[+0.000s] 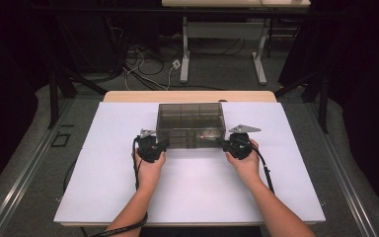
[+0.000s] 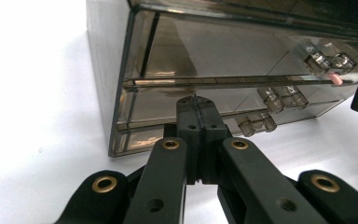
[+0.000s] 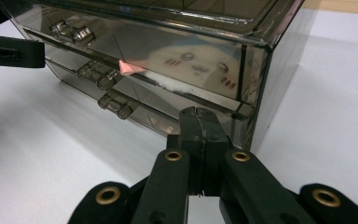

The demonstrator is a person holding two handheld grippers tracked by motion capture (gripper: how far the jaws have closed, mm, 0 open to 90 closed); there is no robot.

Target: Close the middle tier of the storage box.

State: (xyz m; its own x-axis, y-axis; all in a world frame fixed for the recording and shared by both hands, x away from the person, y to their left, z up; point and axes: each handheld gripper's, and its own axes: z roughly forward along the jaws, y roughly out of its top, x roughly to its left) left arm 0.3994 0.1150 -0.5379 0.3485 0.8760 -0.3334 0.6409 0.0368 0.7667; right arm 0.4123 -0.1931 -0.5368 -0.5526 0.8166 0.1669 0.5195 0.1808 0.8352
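Observation:
A smoky see-through drawer box [image 1: 191,123] stands in the middle of the white board. Its front shows three stacked drawers with clear handles [image 2: 279,96]. My left gripper [image 1: 164,143] is at the front's left end, jaws shut and empty, tips [image 2: 196,105] close to the middle drawer's front. My right gripper [image 1: 226,145] is at the right end, also shut on nothing, tips [image 3: 198,114] close to the front near the corner. Behind the top drawer's front [image 3: 191,65] lies a white item with a drawn face, a pink piece [image 3: 130,68] beside it.
The white board [image 1: 103,177] covers a wooden table [image 1: 128,96] and has bare room on all sides of the box. Beyond the table are a dark floor with cables [image 1: 143,64] and the legs of another table [image 1: 184,54].

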